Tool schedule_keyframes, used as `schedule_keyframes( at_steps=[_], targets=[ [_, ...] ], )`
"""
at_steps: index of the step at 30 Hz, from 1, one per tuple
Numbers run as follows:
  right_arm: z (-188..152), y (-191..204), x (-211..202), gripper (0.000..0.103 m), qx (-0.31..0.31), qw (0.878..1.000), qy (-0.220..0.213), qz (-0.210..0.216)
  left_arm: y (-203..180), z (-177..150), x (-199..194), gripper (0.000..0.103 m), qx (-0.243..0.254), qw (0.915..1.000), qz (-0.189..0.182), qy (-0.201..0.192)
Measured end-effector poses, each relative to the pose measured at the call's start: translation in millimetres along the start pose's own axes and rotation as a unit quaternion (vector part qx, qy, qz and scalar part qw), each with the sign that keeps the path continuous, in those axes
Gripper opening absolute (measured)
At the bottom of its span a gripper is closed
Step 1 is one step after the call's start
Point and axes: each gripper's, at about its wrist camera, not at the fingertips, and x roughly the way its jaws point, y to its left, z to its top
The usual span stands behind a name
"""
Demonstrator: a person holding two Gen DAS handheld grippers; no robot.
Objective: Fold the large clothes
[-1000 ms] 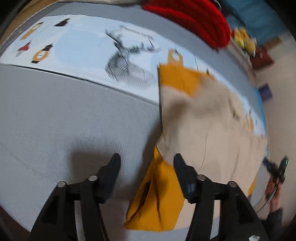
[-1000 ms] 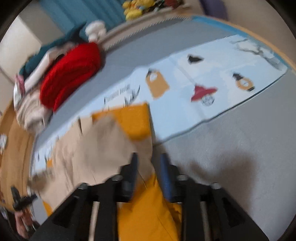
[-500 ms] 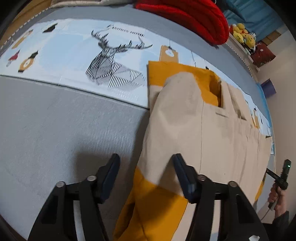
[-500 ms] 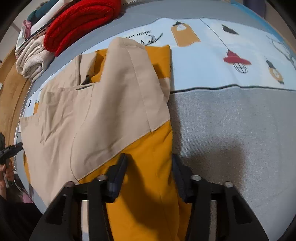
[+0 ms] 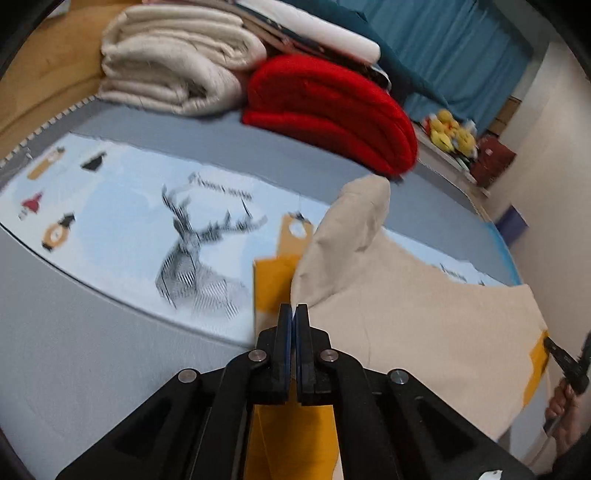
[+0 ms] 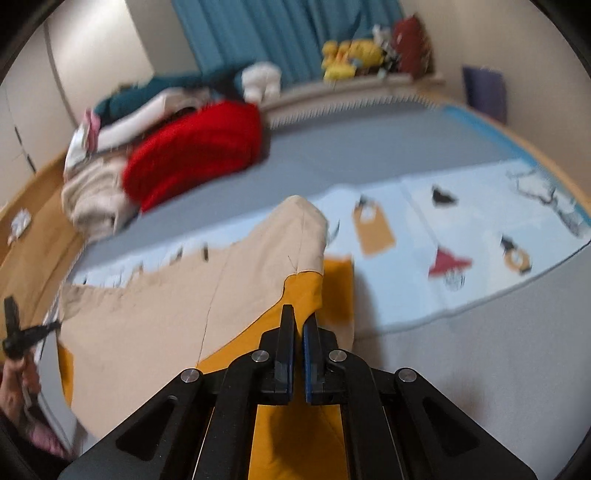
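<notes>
A large beige and mustard-yellow garment (image 5: 413, 302) lies spread on the bed; it also shows in the right wrist view (image 6: 155, 317). My left gripper (image 5: 294, 314) is shut on the garment's edge and lifts it, so a beige fold stands up in front of it. My right gripper (image 6: 298, 325) is shut on the garment's yellow part, with a beige fold raised ahead of it. The other hand-held gripper shows at the right edge of the left wrist view (image 5: 569, 362) and at the left edge of the right wrist view (image 6: 22, 332).
The bed has a grey sheet (image 5: 74, 339) and a light-blue printed strip (image 5: 122, 229) with a deer. Folded red knitwear (image 5: 332, 114) and cream blankets (image 5: 173, 62) are stacked at the back. Yellow plush toys (image 6: 351, 55) sit on a shelf by the blue curtain (image 6: 288, 33).
Both grippers were open over the garment; now both are shut on it and have risen, lifting the cloth into a raised fold. The views tilted up toward the far end of the bed.
</notes>
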Motion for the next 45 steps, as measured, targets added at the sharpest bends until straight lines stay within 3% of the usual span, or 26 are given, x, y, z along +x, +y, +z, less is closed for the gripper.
schedule_keyframes(
  at_steps=[5, 8, 11, 16, 18, 20, 22, 24, 27, 30, 32, 37, 40, 45],
  targets=[
    [12.5, 11.0, 43.0, 0.004, -0.007, 0.999, 0.002, -0.036, 1.3, 14.9, 32.4, 0.000, -0.009, 0.9992, 0.036, -0.012],
    [12.2, 6.3, 77.6, 0.004, -0.008, 0.998, 0.030, -0.060, 4.8, 9.6, 70.8, 0.000, 0.001, 0.9973, 0.071, 0.022],
    [0.6, -2.3, 115.4, 0.004, -0.002, 0.993, 0.085, -0.087, 13.7, 0.5, 96.3, 0.001, -0.006, 0.9950, 0.086, 0.051],
    [-16.7, -5.2, 146.9, 0.005, -0.019, 0.984, 0.135, -0.119, 18.7, -11.9, 124.0, 0.008, 0.001, 0.9881, 0.115, 0.102],
    [-21.1, -7.8, 153.7, 0.011, -0.023, 0.980, 0.151, -0.131, 16.6, -13.5, 124.4, 0.009, 0.008, 0.9862, 0.122, 0.112],
    [-22.9, -11.5, 152.3, 0.022, -0.024, 0.977, 0.155, -0.147, 13.0, -10.2, 114.6, 0.016, 0.016, 0.9861, 0.128, 0.105],
    [-19.3, -15.1, 142.6, 0.027, -0.021, 0.977, 0.145, -0.153, 8.9, -5.4, 99.9, 0.037, 0.016, 0.9862, 0.135, 0.094],
    [-12.7, -16.6, 127.5, 0.027, -0.020, 0.979, 0.128, -0.157, -1.5, -1.4, 81.5, 0.040, 0.033, 0.9867, 0.142, 0.072],
    [-4.2, -7.1, 94.3, 0.031, -0.039, 0.986, 0.085, -0.137, -25.3, -3.7, 59.4, 0.042, 0.075, 0.9874, 0.126, 0.059],
    [-12.0, 12.1, 72.6, 0.038, -0.085, 0.989, 0.082, -0.090, -52.0, -17.4, 49.4, 0.043, 0.116, 0.9859, 0.103, 0.062],
    [-27.3, 22.6, 70.3, 0.038, -0.120, 0.985, 0.109, -0.063, -69.7, -29.0, 46.6, 0.044, 0.144, 0.9825, 0.097, 0.068],
    [-69.4, 32.7, 82.0, 0.038, -0.176, 0.966, 0.185, -0.043, -93.1, -46.5, 47.1, 0.044, 0.164, 0.9792, 0.087, 0.081],
    [-88.2, 34.5, 85.9, 0.038, -0.203, 0.955, 0.213, -0.049, -104.2, -55.6, 45.8, 0.044, 0.179, 0.9766, 0.082, 0.086],
    [-95.6, 31.2, 87.5, 0.038, -0.212, 0.946, 0.237, -0.056, -109.4, -70.4, 55.1, 0.044, 0.193, 0.9725, 0.064, 0.114]
  ],
)
